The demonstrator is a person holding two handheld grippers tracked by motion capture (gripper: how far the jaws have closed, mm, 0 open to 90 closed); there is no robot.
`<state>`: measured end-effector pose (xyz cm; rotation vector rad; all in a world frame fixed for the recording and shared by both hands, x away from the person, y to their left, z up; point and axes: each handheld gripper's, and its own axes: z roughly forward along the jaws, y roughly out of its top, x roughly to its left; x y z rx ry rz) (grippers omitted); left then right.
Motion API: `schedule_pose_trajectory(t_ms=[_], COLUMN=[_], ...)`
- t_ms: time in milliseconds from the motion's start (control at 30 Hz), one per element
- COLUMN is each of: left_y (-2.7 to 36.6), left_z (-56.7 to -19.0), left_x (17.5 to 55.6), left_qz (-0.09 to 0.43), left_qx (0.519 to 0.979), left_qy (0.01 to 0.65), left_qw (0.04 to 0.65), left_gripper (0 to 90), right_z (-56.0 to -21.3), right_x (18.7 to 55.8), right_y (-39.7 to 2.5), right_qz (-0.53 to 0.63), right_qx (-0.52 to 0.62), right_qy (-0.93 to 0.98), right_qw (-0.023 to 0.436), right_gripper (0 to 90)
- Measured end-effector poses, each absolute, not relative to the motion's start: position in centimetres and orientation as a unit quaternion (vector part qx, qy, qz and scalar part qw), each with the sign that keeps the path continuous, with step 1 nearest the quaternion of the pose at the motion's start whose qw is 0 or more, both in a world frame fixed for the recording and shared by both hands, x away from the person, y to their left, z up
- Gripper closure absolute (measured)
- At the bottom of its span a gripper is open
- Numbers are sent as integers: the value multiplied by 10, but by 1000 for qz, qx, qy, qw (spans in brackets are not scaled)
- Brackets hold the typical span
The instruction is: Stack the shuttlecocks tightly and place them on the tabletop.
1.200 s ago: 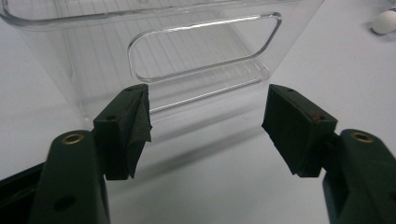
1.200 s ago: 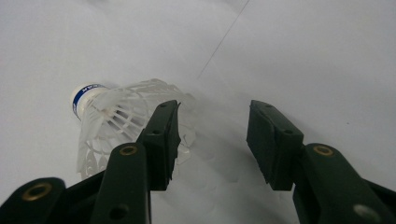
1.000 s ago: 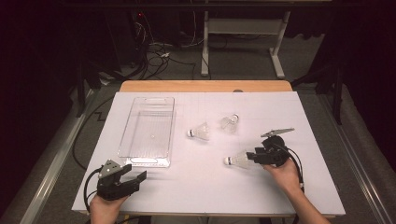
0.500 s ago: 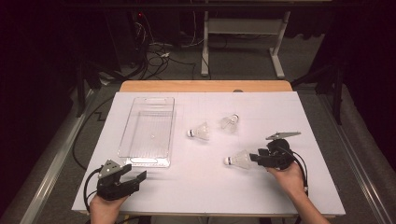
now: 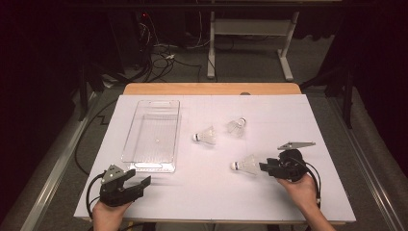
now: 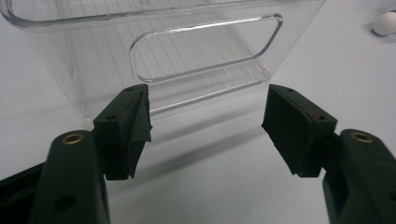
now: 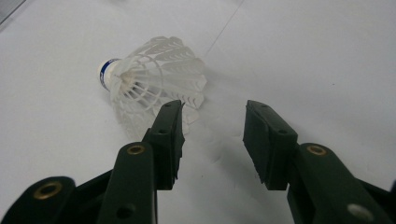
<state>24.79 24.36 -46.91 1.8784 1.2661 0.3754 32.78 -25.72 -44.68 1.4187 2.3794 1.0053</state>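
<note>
Right gripper (image 5: 263,167) low on the white table (image 5: 317,120), near its front right corner, jaws parted with nothing between them. In the right gripper view (image 7: 212,126), nearest shuttlecock (image 7: 152,77) on its side just past the jaw tips, skirt toward the jaws, cork tip with a blue band away from them; the jaw on that view's left overlaps the skirt's edge, possibly touching it (hard to tell at this angle). In the high view, the same shuttlecock (image 5: 246,165) just left of the jaw tips, cork to the left.

Two more shuttlecocks farther back, toward the table's middle: one (image 5: 206,135) on its side with cork to the left, another (image 5: 236,127) just to its right, slightly farther back, cork up and to the right. Apart from each other, and both well apart from the right gripper.

Clear plastic bin (image 5: 171,108) on the left half of the table, long side running front to back, nothing inside apart from a small speck near the middle of the floor.

Left gripper (image 5: 144,181) near the front left corner, just in front of the bin, jaws released and gripping nothing. In the left gripper view (image 6: 205,119), bin's near end wall (image 6: 56,56) close ahead, its cut-out handle slot centred between the spread jaws, not touched.
</note>
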Motion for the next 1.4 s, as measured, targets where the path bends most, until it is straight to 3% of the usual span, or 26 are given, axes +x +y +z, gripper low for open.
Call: schedule_pose_trajectory(t_ms=[1400], left_y=[244], left_z=[-469], left_x=[248], left_qz=[150], left_qx=[746], left_qy=[503], left_qw=[410], left_gripper=[329], right_z=[-441], right_x=[304], right_y=[-237], right_qz=[353], right_qx=[439], right_qy=[822], right_qw=[89], right_gripper=[642])
